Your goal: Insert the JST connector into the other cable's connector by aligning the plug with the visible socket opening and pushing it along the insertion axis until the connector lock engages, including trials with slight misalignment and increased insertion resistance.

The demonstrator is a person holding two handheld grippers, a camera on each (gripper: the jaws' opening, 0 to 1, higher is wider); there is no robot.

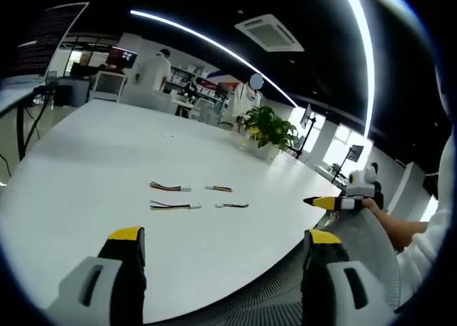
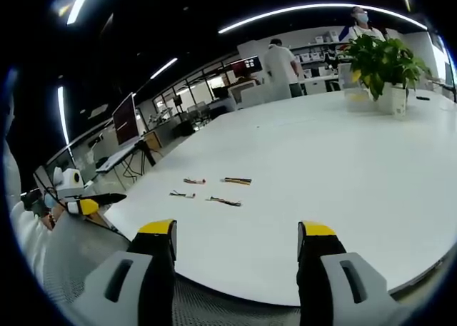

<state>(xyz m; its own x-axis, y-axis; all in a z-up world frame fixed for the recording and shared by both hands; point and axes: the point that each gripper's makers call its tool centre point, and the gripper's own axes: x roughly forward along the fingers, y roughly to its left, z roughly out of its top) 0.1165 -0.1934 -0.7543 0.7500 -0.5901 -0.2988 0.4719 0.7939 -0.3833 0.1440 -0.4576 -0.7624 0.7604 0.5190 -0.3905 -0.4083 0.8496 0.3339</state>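
Left gripper view, left to right: dark screens (image 1: 43, 33) far left past the table edge. A big white table (image 1: 86, 169) across the middle. Four short cables on it, well apart from the jaws: two on the left, a far left cable (image 1: 170, 187) and a near left cable (image 1: 175, 205), each with a white plug at its right end; two shorter on the right, a far right cable (image 1: 220, 189) and a near right cable (image 1: 233, 205), each with a white plug at its left end. Plug ends of each pair facing, a gap between, not joined. Farther off, people in white (image 1: 153, 69) standing, then a potted plant (image 1: 270, 130) on the far side of the table. Left gripper (image 1: 221, 251) low over the near table edge, jaws spread wide, nothing between. At right, the right gripper (image 1: 335, 202) held in a hand (image 1: 378, 215), off the table; cannot tell whether released or clenched from here.

Right gripper view, left to right: left gripper at far left, beside the table corner. Same four cables on the table, left of centre, far from the jaws. Right gripper jaws spread wide near the table edge, released, empty. Plant at far right.
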